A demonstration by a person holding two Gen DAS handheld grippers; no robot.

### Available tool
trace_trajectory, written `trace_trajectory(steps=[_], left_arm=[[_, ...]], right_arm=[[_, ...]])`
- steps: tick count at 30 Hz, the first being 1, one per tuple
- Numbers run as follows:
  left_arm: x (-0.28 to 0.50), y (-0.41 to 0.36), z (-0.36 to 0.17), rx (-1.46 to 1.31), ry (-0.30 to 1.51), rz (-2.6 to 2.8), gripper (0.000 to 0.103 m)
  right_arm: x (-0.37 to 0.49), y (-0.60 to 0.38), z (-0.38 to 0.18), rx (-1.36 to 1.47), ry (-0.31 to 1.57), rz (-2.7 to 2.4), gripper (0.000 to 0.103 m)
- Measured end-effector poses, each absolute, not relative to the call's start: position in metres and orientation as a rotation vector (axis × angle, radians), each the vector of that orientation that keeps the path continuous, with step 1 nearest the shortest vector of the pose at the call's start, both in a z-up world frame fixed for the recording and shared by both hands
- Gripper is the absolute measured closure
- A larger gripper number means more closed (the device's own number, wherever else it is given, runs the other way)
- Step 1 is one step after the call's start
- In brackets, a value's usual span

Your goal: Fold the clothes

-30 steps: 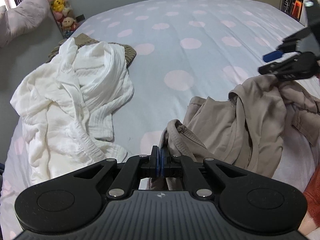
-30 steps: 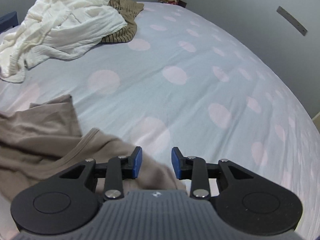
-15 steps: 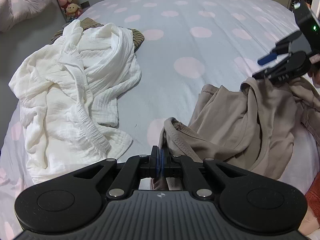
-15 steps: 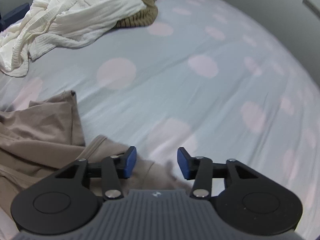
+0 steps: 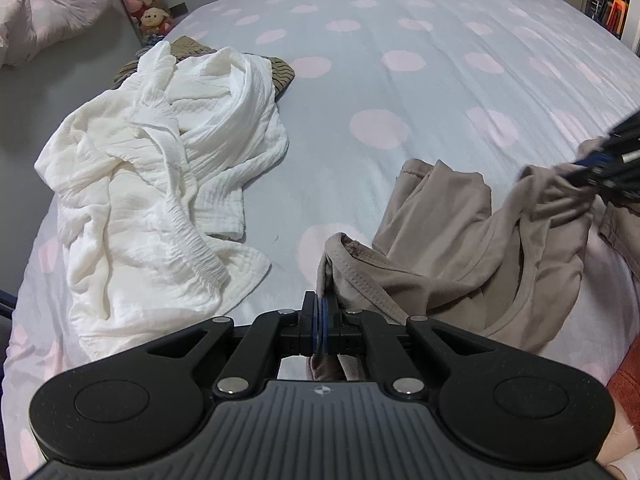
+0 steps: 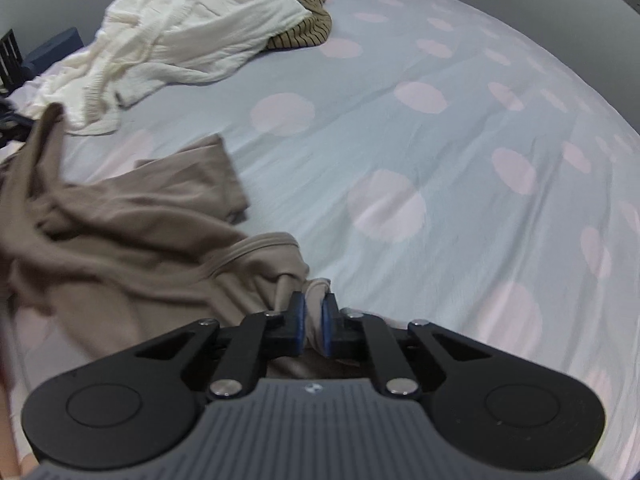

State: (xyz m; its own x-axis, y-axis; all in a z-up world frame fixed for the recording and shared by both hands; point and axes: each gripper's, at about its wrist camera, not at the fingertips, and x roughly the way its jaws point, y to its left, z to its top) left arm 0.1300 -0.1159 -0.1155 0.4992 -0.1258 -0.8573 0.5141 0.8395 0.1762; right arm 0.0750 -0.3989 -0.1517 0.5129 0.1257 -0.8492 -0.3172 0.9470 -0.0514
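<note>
Left tool (image 5: 322,320) clamped on beige shirt (image 5: 460,248), white garment (image 5: 160,184) alongside.

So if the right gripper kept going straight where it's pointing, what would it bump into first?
Probably the bed sheet. The right gripper points steeply down, its fingers just closed on a fold of the beige top. Past that pinched fold, only spotted sheet shows ahead, though depth is hard to judge.

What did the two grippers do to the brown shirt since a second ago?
The right gripper was open above the beige shirt; its jaws have just been closing and now pinch a fold of it near the neckline. The shirt has bunched up and shifted. The left gripper stayed shut on another edge of the shirt. The white garment and the striped one beneath it stayed put on the bed.
</note>
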Motion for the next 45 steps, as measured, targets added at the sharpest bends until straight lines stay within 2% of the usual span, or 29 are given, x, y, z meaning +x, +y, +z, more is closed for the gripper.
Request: trace_trajectory(steps=[11,16,28,35,38,45], left_arm=[[0.112,-0.124,-0.113,0.486,0.975,-0.405,0.102],[0.108,-0.127,-0.112,0.502,0.971,-0.408,0.102],[0.108,-0.128,-0.115,0.505,0.976,-0.411,0.102],[0.107,-0.126,-0.115,0.501,0.985,-0.409,0.102],[0.108,-0.125,-0.117,0.498,0.992,-0.403,0.102],[0.108,-0.132,-0.120,0.514,0.989,-0.424,0.102]], right_arm=[[0.007,-0.396,-0.148,-0.116,1.047,0.279,0.093],[0.003,-0.396,-0.139,-0.119,1.021,0.283,0.086],[0.024,-0.411,-0.125,-0.112,0.985,0.232,0.084],[0.044,-0.394,-0.154,-0.110,1.043,0.243,0.078],[0.030,-0.378,-0.149,-0.125,1.036,0.333,0.066],[0.002,-0.353,-0.157,-0.190,1.080,0.430,0.064]])
